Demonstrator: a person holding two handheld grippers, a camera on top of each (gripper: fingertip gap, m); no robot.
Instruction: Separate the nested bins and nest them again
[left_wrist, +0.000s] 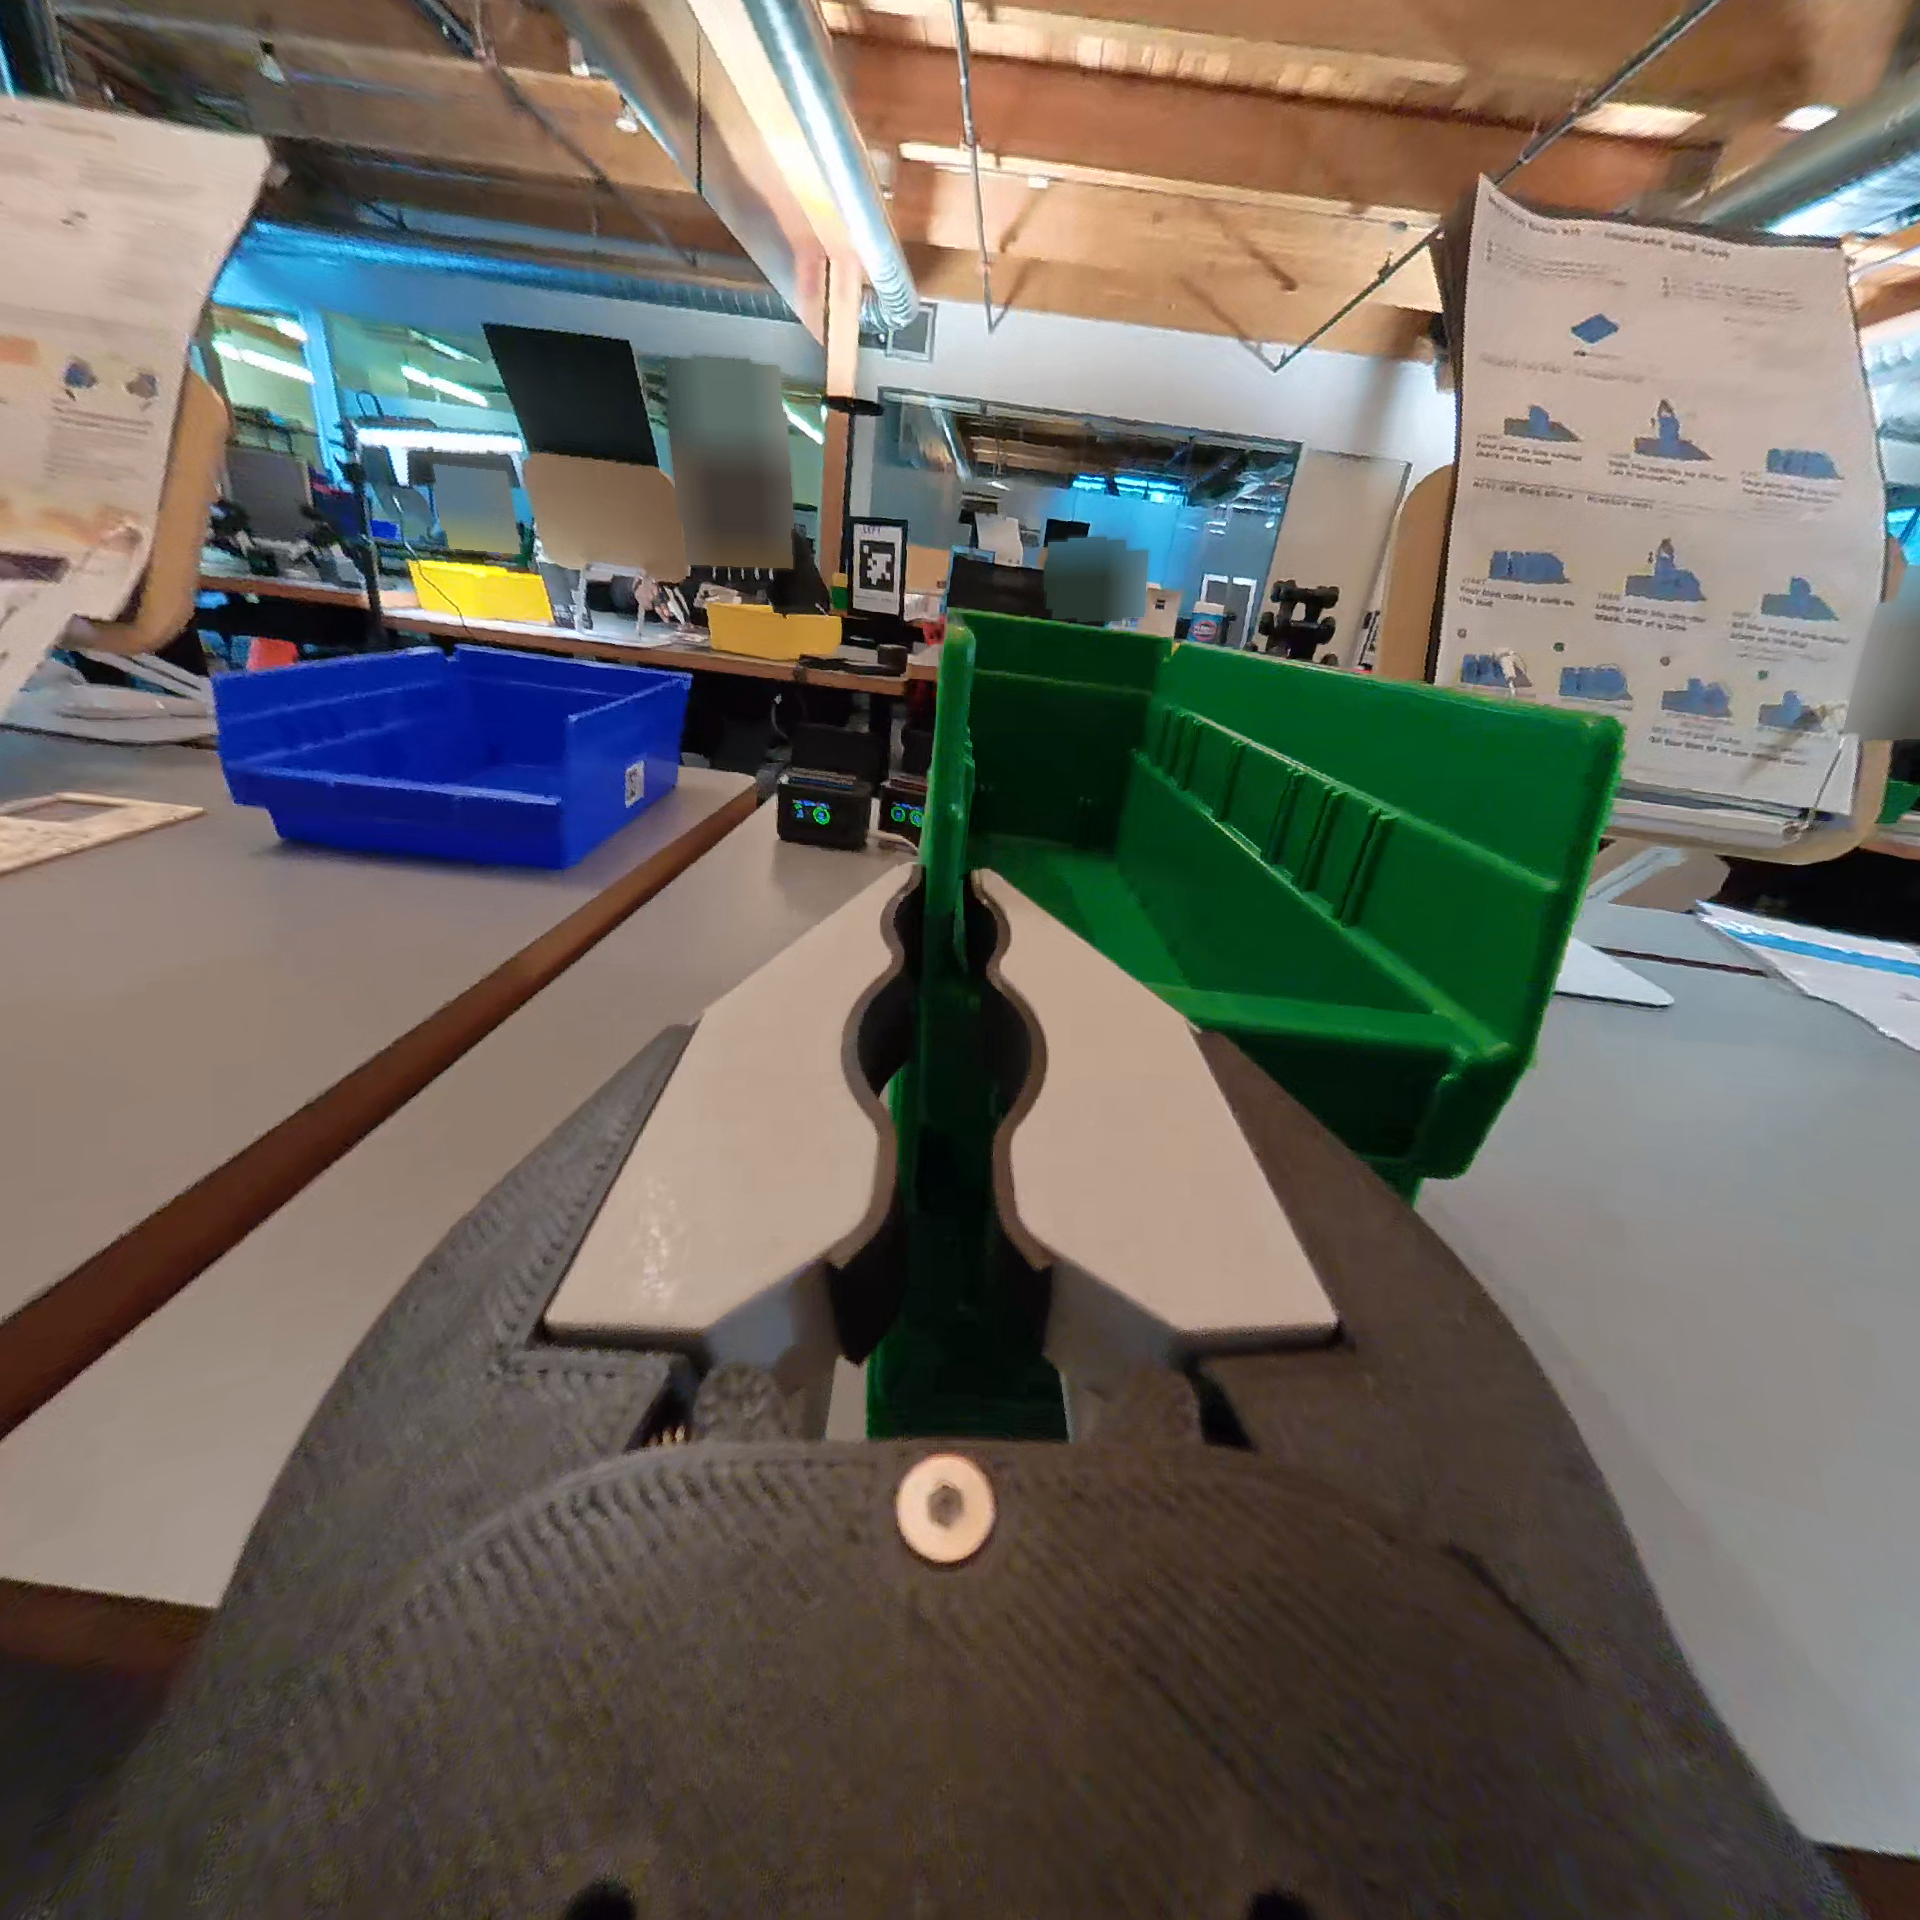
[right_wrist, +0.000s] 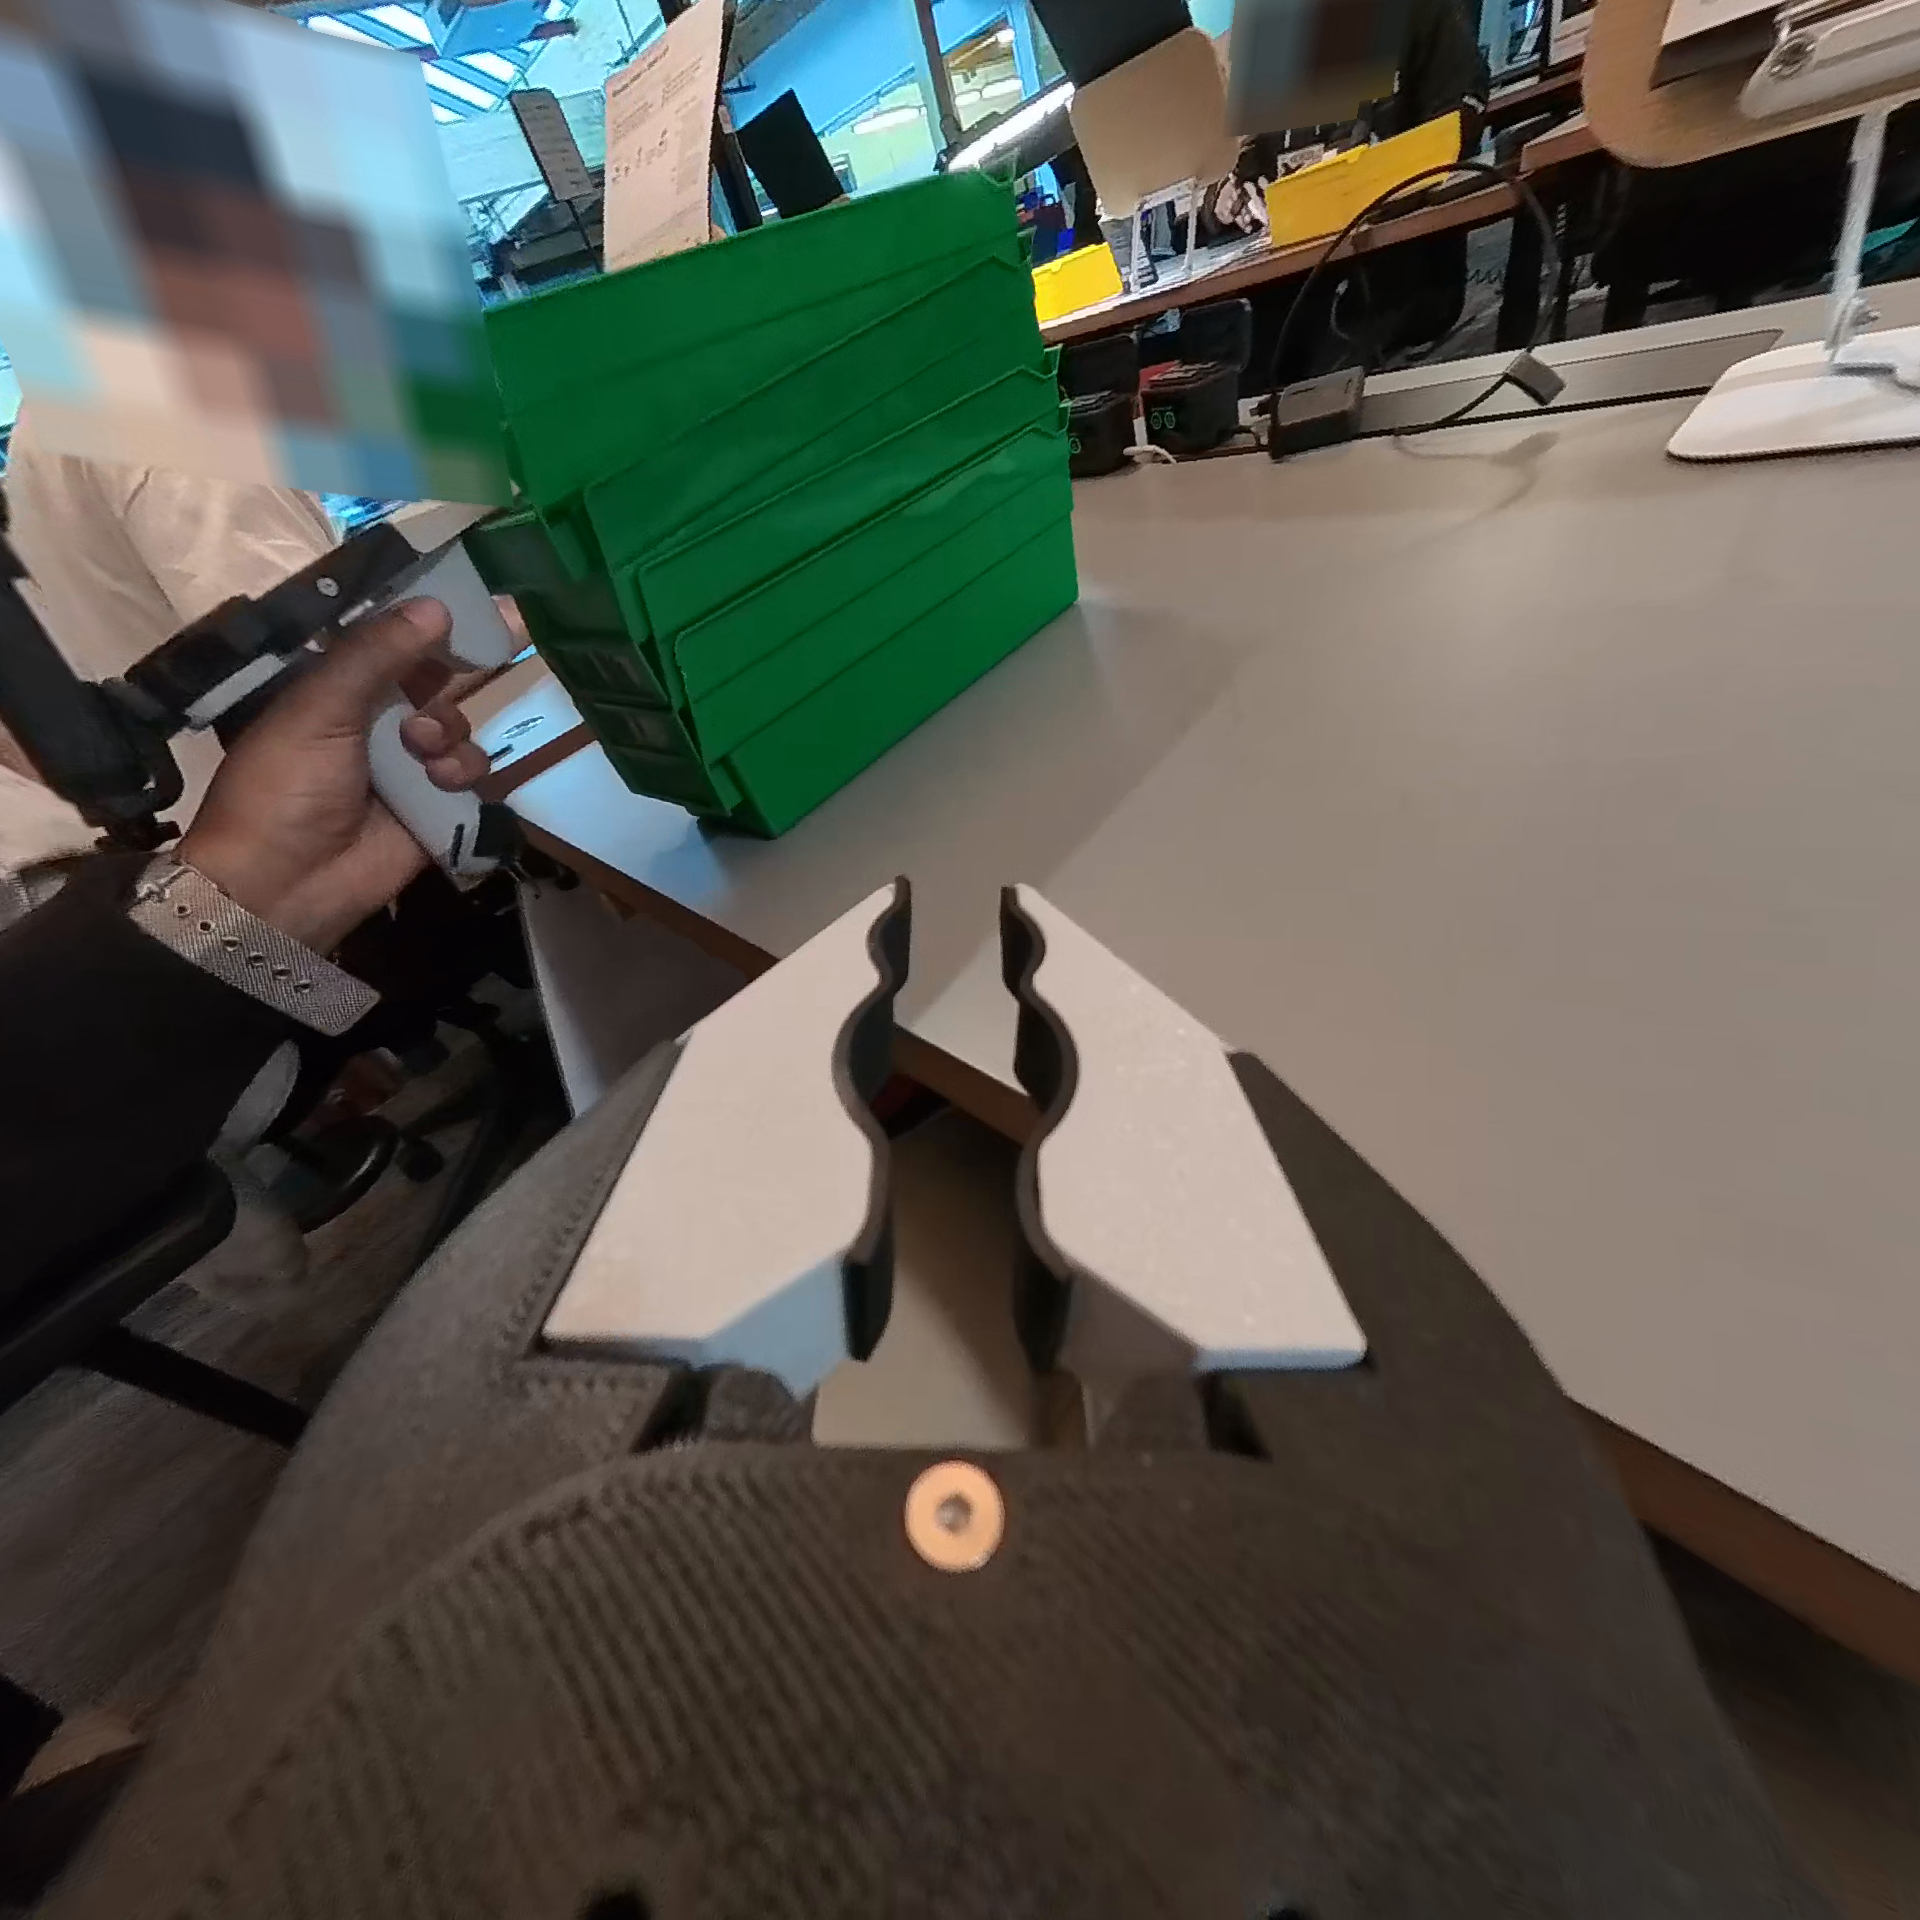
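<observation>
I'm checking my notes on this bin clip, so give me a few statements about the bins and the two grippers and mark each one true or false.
1. The left gripper is clamped on a wall of the green bins. True.
2. The right gripper is holding a green bin. False: nothing is between its fingers; it is open, over the edge of the grey table.
3. The green bins are separated and spread across the table. False: they sit nested in one stack.
4. A blue bin sits on a table, apart from the green ones. True.
5. The blue bin is full of parts. False: its visible inside looks bare.
</observation>
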